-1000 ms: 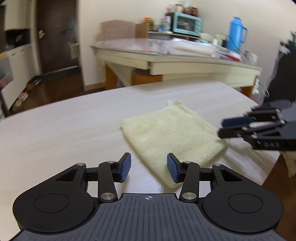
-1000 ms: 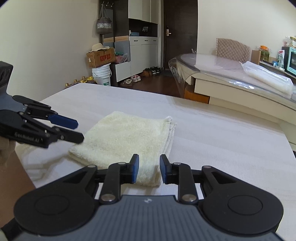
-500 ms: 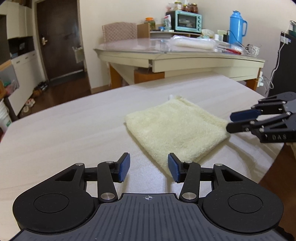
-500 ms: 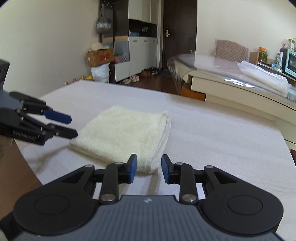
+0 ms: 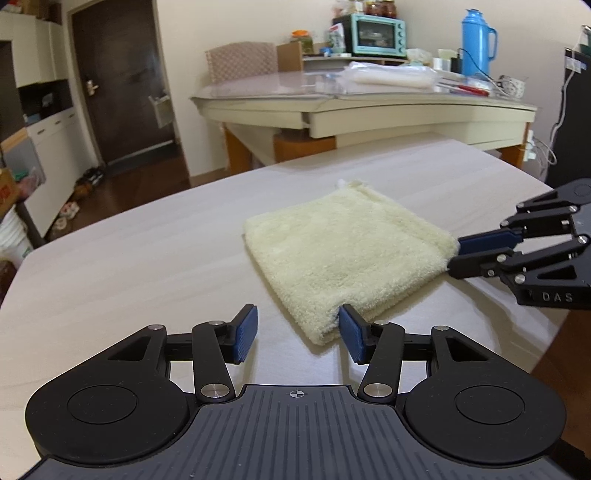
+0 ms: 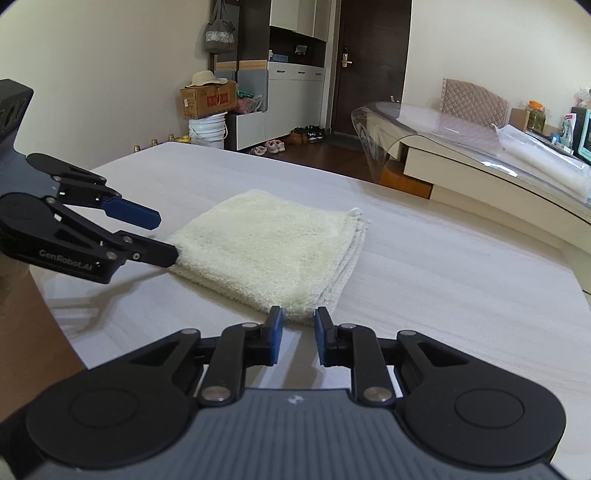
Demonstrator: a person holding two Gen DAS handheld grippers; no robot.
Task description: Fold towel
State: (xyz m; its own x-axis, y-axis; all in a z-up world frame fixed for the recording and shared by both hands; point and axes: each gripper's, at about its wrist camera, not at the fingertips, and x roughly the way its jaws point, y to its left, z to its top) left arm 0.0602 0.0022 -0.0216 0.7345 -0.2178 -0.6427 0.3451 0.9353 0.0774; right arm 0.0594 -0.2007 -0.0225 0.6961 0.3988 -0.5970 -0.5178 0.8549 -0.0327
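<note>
A pale yellow towel (image 5: 347,251) lies folded into a small square on the light wooden table (image 5: 129,266); it also shows in the right wrist view (image 6: 269,243). My left gripper (image 5: 297,334) is open and empty, its fingers just short of the towel's near corner; it also shows in the right wrist view (image 6: 162,236) at the towel's left corner. My right gripper (image 6: 298,339) is open a little and empty, right at the towel's near corner; it also shows in the left wrist view (image 5: 456,256) at the towel's right corner.
A second table (image 5: 369,107) with a clear cover stands behind, bearing a bagged bundle (image 5: 388,75), a blue thermos (image 5: 476,40) and a teal oven (image 5: 376,33). The wooden table's edge (image 5: 554,332) runs close on the right. A chair (image 6: 476,99) and cabinets (image 6: 291,96) stand farther off.
Both grippers have drawn back slightly from the towel and lifted a little. The towel has stayed flat and folded. Both grippers remain open.
</note>
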